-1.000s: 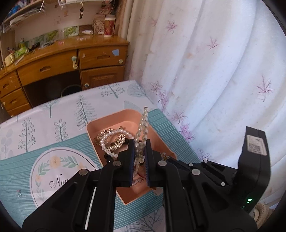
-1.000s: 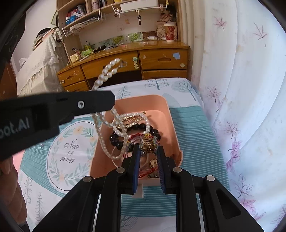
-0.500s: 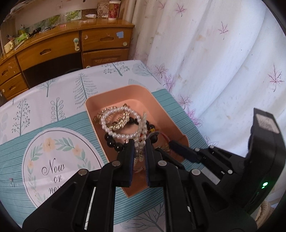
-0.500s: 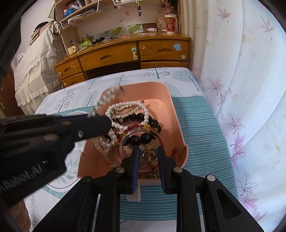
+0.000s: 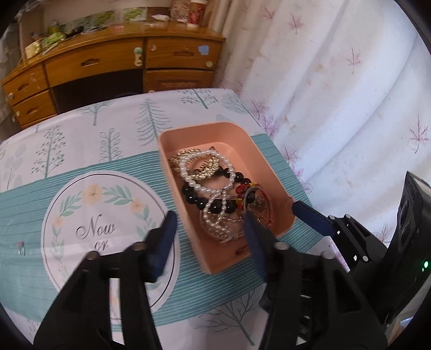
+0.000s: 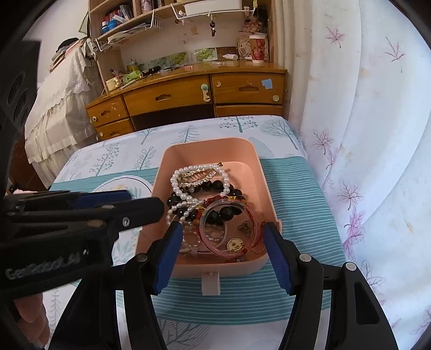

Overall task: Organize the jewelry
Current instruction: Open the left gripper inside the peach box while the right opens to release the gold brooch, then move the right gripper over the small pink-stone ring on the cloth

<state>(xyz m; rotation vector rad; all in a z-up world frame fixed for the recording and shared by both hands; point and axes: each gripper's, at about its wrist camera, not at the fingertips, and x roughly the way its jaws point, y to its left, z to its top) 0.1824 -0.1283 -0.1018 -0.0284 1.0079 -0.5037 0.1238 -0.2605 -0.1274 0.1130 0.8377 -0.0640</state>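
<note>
On a tree-print tablecloth (image 6: 296, 199), pink tray (image 6: 258, 172), wooden desk (image 6: 188, 91) behind

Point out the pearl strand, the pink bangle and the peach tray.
pearl strand (image 5: 204, 185): left wrist view, on the loop's lower beads.
pink bangle (image 6: 212, 246): right wrist view, on its near rim.
peach tray (image 6: 266, 188): right wrist view, on the right wall.

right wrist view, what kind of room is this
Probably a bedroom at home: a wooden desk with drawers under cluttered shelves, a lace-covered bed at left, and a leaf-print curtain beside the table.
</note>
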